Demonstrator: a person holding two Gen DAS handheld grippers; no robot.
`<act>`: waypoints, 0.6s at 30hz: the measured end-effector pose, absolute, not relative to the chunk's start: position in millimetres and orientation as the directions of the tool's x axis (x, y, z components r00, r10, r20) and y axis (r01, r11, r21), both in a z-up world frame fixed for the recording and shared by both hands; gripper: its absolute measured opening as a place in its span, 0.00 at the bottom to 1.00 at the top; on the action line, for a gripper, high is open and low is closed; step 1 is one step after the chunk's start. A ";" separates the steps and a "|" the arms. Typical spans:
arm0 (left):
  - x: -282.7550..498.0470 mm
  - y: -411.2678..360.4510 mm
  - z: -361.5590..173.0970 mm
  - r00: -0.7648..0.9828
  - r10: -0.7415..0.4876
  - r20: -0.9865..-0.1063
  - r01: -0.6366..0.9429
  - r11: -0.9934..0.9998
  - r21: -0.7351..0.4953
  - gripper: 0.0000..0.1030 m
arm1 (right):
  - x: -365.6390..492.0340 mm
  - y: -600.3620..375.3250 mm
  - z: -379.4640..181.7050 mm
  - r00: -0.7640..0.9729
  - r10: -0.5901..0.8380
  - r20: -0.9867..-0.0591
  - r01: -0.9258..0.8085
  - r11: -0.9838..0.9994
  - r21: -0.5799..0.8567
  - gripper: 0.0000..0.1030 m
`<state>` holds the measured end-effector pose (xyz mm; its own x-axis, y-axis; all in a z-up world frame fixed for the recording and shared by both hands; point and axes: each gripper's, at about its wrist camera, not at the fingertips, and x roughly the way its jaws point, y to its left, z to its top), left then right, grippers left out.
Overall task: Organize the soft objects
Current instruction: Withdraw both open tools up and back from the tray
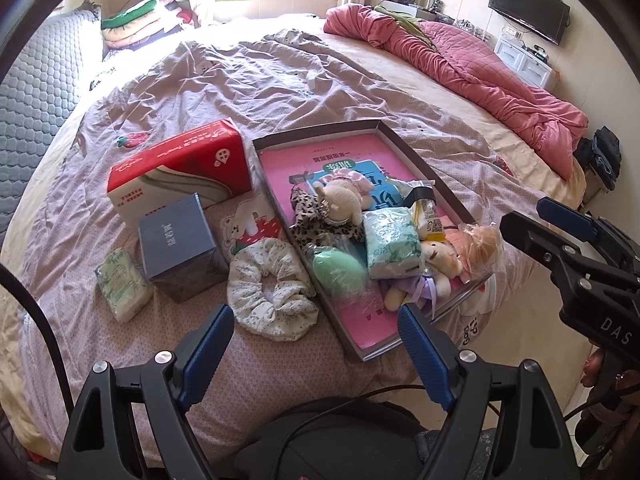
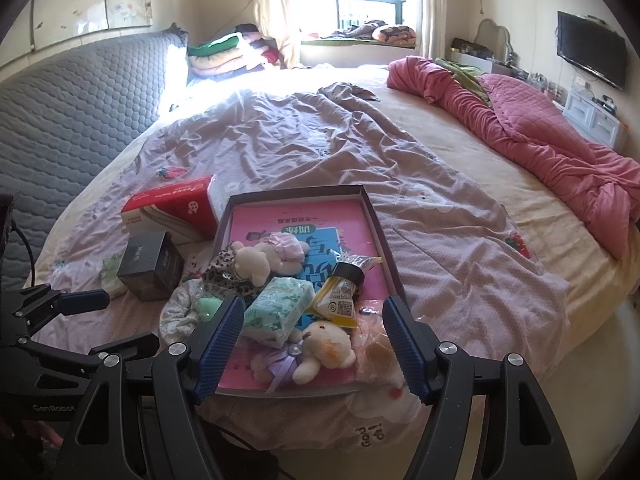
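Tray [image 1: 420, 162] on bed: plush bear [image 2: 324, 350] partly hidden under tissue pack [image 2: 280, 308], scrunchie [image 1: 270, 288] beside it; left gripper [image 1: 316, 344] and right gripper [image 2: 314, 338] held open, empty.

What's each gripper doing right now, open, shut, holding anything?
Left gripper: open, empty, above the floral scrunchie.
Right gripper: open, empty, over the tray.

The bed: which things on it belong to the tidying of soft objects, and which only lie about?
For the job: tray, floral scrunchie, loose tissue pack, bear in lilac dress, leopard scrunchie, green sponge.

Lying about: red tissue box, blue box, pink quilt.
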<state>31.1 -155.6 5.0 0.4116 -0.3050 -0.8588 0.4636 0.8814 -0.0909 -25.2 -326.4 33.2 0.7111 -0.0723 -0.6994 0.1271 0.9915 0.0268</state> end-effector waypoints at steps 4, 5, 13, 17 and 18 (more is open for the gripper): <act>27.9 -141.6 5.0 0.417 -0.305 -0.856 0.444 0.890 -0.101 0.81 | -30.8 -315.1 27.4 0.700 -0.061 -0.712 0.097 0.995 0.010 0.71; 27.2 -138.2 5.0 0.418 -0.305 -0.856 0.439 0.893 -0.104 0.81 | -31.5 -311.1 25.4 0.696 -0.055 -0.716 0.085 0.996 0.006 0.71; 23.4 -109.1 2.0 0.437 -0.282 -0.854 0.387 0.916 -0.105 0.81 | -31.5 -281.1 21.0 0.686 0.000 -0.728 -0.002 1.000 -0.002 0.71; 23.1 -92.7 -0.5 0.441 -0.277 -0.854 0.364 0.925 -0.112 0.81 | -30.7 -262.4 23.5 0.690 0.041 -0.722 -0.056 0.998 0.003 0.71; 23.6 -87.2 -1.5 0.441 -0.273 -0.855 0.353 0.929 -0.115 0.81 | -30.5 -258.9 23.6 0.690 0.048 -0.723 -0.068 0.998 0.002 0.71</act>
<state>23.6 -87.2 -1.5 0.4414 -0.2734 -0.8547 0.3528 0.9286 -0.1149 -30.5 -258.9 23.6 0.6896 0.0484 -0.7225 -0.0685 0.9977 0.0015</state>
